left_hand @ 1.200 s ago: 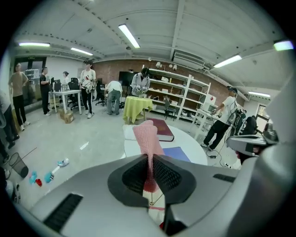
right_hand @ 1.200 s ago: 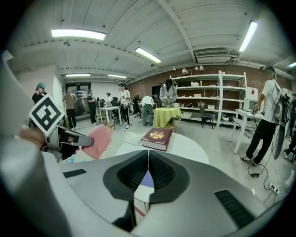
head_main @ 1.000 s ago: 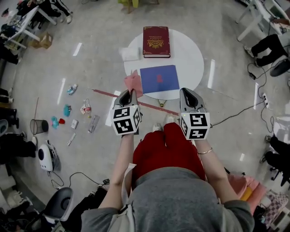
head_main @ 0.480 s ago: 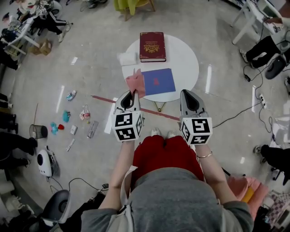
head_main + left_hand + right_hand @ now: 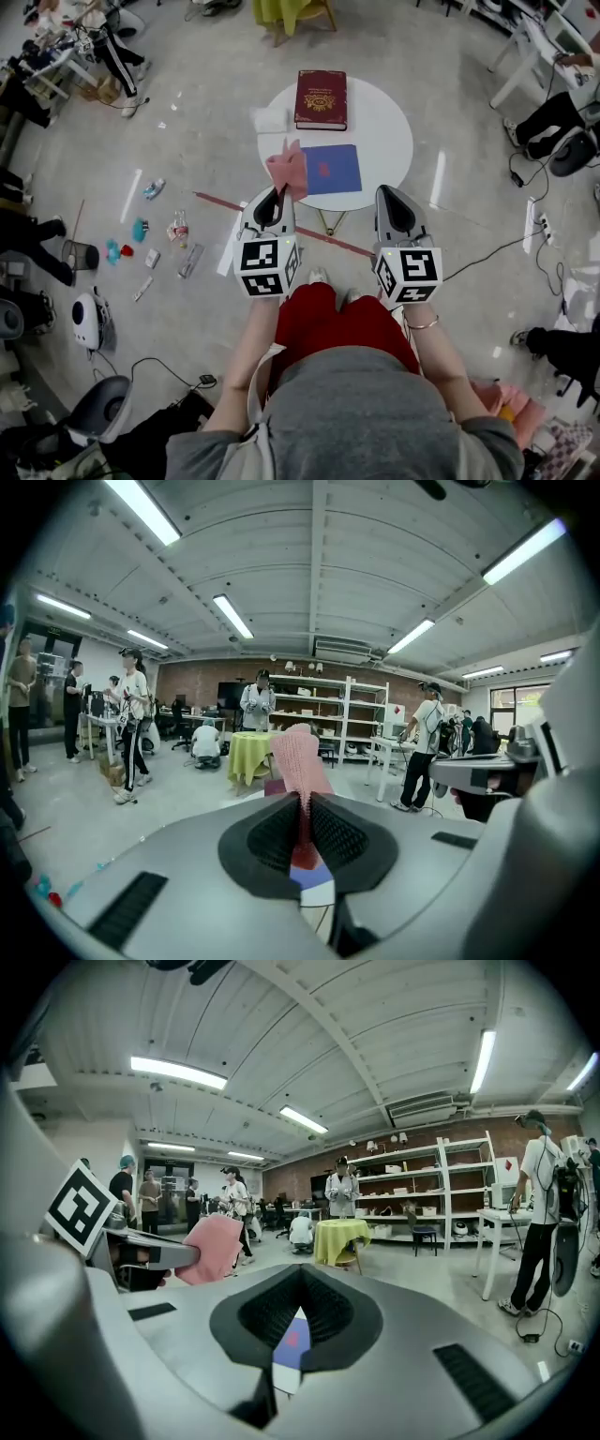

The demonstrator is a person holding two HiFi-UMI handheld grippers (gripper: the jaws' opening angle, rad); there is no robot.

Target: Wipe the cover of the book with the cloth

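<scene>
Your left hand-held gripper (image 5: 277, 192), clamped on the pink knitted cloth (image 5: 288, 169), has barely advanced and hangs by the round white table's (image 5: 384, 122) near edge, so wiping hasn't begun. The maroon gold-embossed book (image 5: 322, 98) lies at the far edge, no lettering legible; your right hand-held gripper (image 5: 388, 194) is closed, empty.

Head view looks steeply down; both gripper views look level.
</scene>
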